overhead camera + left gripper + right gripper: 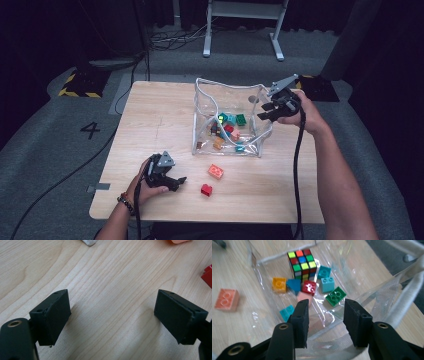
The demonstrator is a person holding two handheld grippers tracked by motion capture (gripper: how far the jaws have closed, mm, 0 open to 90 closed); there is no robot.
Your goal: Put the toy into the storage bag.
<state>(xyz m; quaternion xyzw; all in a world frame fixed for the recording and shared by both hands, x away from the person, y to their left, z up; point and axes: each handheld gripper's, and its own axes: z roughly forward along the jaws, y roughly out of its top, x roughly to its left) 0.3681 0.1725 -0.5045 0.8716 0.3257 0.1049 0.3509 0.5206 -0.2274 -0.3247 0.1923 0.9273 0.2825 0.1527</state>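
A clear plastic bag (201,107) with white trim stands open on the wooden table (160,125). Inside it lie a colour-tiled puzzle cube (302,263) and several toy bricks, among them a green brick (335,296) and a red one (309,287). My right gripper (265,111) hovers at the bag's right rim, open, its jaws (326,315) apart over the plastic wall (372,297) without pressing it. An orange-pink brick (215,171) and a red brick (206,190) lie on the table in front of the bag. My left gripper (179,183) rests low, just left of that red brick (207,276), open and empty (111,315).
The table's front edge (210,220) runs close to the left hand. A white metal frame (240,30) stands on the floor beyond the table. Black cables (65,175) trail over the grey carpet at the left. The orange-pink brick (227,299) lies outside the bag's wall.
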